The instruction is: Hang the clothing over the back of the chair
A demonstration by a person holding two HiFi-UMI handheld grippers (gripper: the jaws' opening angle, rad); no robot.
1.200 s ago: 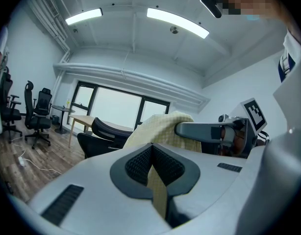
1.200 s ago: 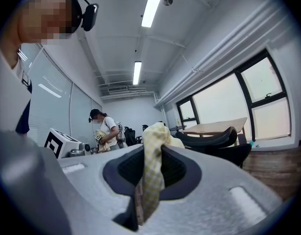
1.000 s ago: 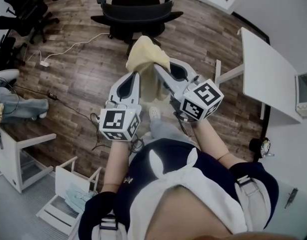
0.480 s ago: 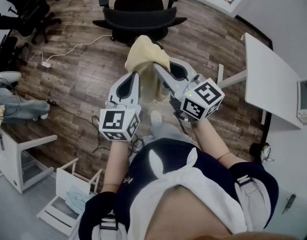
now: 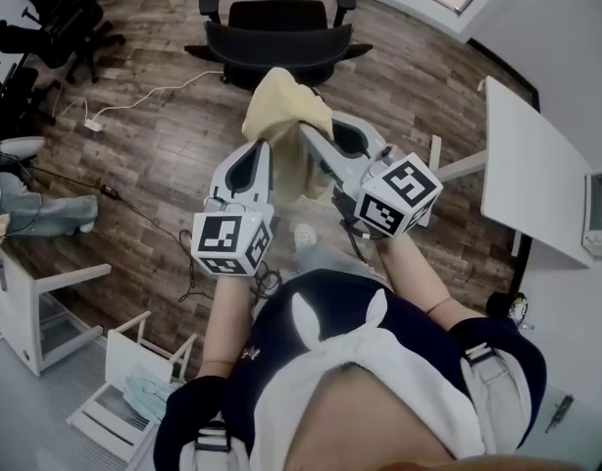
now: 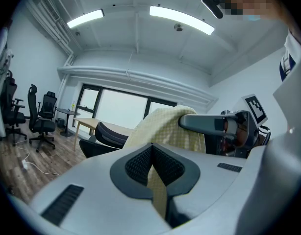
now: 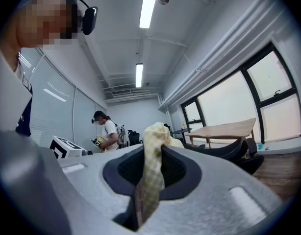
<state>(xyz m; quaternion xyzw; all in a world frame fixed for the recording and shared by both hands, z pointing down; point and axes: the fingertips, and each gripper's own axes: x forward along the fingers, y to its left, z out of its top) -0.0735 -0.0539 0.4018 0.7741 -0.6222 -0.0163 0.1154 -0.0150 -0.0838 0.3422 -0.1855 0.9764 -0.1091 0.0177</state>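
left tool point(image 5: 266, 147) | right tool point(image 5: 307, 131) — each clamps clothing point(image 5: 279, 101) at its tips | chair point(image 5: 279, 20) beyond

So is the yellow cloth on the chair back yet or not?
Not yet: left gripper and right gripper hold the yellow cloth short of the chair.

No legible words or numbers; only wordless square markers on the left cube point(image 5: 232, 243) and right cube point(image 5: 399, 196)

White table point(image 5: 536, 165) at right edge. Well left of table: black office chairs point(image 5: 51, 18), seated person's legs point(image 5: 48, 210), white shelf unit point(image 5: 28, 307). Wood floor point(image 5: 164, 175) throughout.
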